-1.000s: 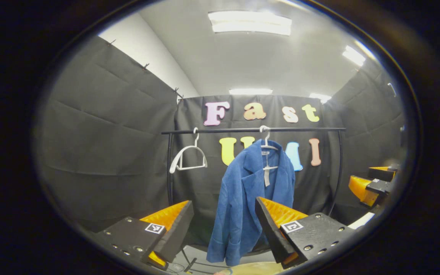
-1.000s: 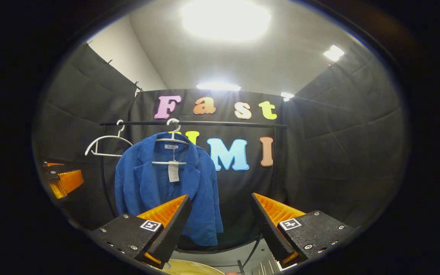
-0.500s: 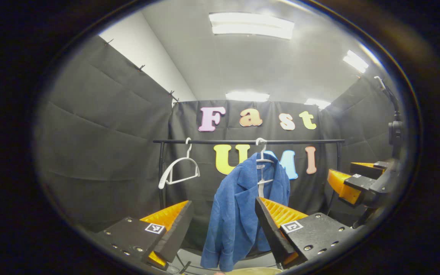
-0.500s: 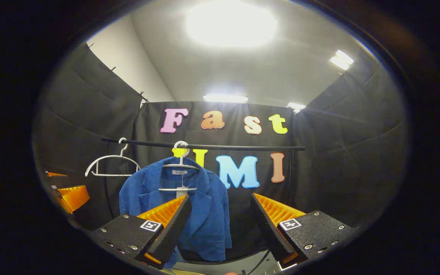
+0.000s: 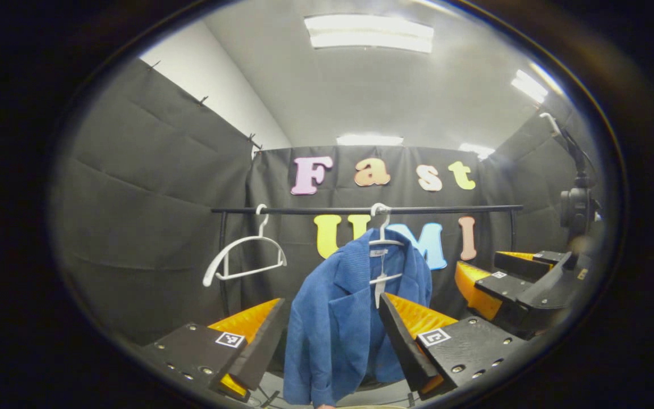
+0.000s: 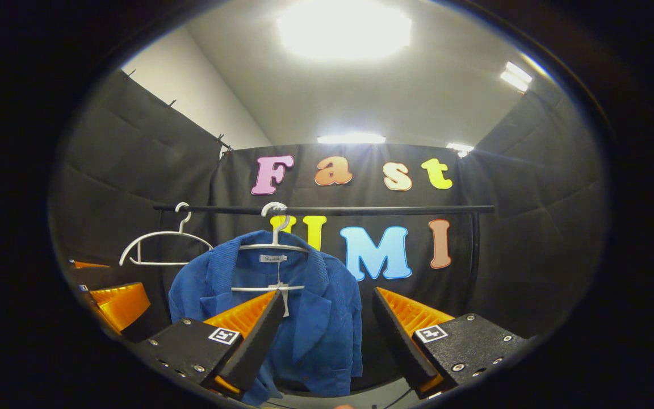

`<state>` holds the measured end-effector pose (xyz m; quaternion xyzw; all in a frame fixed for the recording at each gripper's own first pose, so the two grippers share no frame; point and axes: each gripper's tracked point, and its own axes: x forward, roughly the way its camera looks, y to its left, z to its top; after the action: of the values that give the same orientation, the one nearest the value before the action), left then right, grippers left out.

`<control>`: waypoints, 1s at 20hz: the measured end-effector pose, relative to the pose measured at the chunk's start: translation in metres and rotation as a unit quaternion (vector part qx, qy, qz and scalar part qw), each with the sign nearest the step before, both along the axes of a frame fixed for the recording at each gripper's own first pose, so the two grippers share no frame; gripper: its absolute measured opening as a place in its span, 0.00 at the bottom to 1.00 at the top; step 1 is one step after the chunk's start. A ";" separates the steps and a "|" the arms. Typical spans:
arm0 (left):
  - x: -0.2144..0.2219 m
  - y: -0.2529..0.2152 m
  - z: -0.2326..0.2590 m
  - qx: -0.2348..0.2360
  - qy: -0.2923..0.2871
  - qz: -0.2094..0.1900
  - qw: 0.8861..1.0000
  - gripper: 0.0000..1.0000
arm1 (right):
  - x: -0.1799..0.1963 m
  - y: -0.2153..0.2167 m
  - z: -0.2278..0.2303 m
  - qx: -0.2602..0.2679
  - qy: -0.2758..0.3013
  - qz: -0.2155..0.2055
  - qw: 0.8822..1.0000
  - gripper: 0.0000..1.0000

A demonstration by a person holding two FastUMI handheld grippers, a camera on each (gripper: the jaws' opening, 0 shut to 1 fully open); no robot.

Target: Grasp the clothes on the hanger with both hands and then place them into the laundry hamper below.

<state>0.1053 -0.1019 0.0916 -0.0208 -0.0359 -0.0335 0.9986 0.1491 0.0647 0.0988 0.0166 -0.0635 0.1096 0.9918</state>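
Observation:
A blue jacket hangs on a white hanger from a black rail. My left gripper is open and still short of the jacket, which shows between and beyond its fingers. In the right gripper view the jacket hangs a little left of centre on its hanger. My right gripper is open too, in front of the jacket and apart from it. The right gripper also shows at the right of the left gripper view, level with the jacket's right side.
An empty white hanger hangs on the rail left of the jacket, seen also as the empty hanger. The rail stands on upright posts before the black cloth wall. The left gripper shows at the left edge.
The jacket has grown larger in both views as the grippers came closer. The right gripper has come further into the left gripper view. Both stay open.

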 end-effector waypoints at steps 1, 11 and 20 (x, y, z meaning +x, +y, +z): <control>0.009 -0.005 -0.001 0.005 -0.001 0.005 1.000 0.94 | 0.010 0.000 -0.003 0.000 0.002 0.004 1.000 0.96; 0.087 -0.040 -0.032 0.018 0.023 0.048 0.998 0.94 | 0.096 0.004 -0.031 0.033 0.036 0.067 0.997 0.96; 0.130 -0.046 -0.066 0.041 0.036 0.117 0.992 0.99 | 0.144 0.050 -0.070 0.038 0.068 0.157 0.985 0.96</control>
<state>0.2351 -0.1481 0.0252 0.0235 -0.0004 0.0827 0.9963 0.2931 0.1152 0.0284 0.0711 0.0038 0.2598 0.9630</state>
